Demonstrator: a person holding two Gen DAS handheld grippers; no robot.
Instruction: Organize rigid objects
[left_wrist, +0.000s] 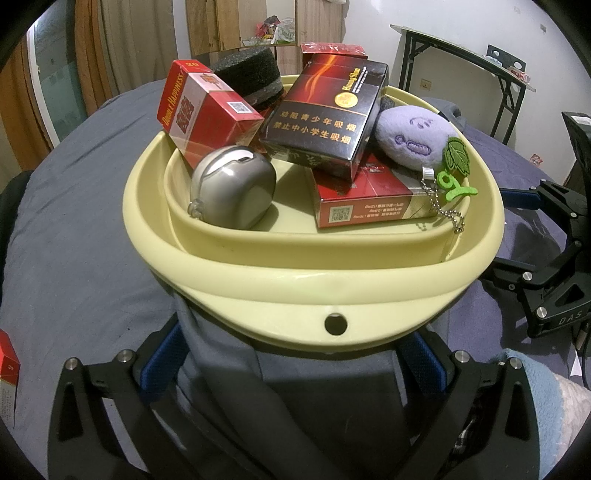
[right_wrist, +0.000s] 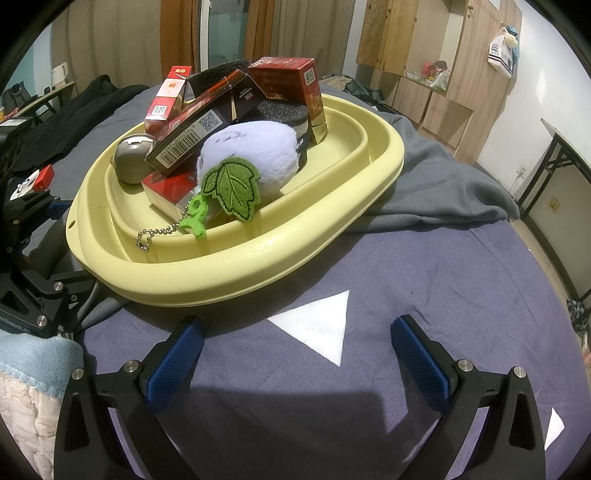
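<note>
A pale yellow basin (left_wrist: 221, 254) (right_wrist: 229, 273) sits on the bed, holding several cigarette boxes, red (left_wrist: 207, 118) and black (left_wrist: 325, 114), a silver case (left_wrist: 232, 186) (right_wrist: 131, 157), black sponges (left_wrist: 247, 79), and a purple plush (left_wrist: 410, 136) (right_wrist: 255, 151) with a green leaf tag (right_wrist: 231, 188). My left gripper (left_wrist: 291, 354) is open, its blue pads (left_wrist: 162, 362) under the basin's near rim, grey cloth between them. My right gripper (right_wrist: 295, 350) is open and empty over the bedsheet, just right of the basin. It shows in the left wrist view (left_wrist: 546, 258).
The bed has a blue-grey sheet (right_wrist: 424, 280) with white triangles and a grey blanket (right_wrist: 436, 184). A loose red box (left_wrist: 7, 365) (right_wrist: 42, 177) lies left of the basin. A folding table (left_wrist: 461, 59) and wooden cupboards (right_wrist: 424, 55) stand behind. A light-blue towel (right_wrist: 33, 362) lies near.
</note>
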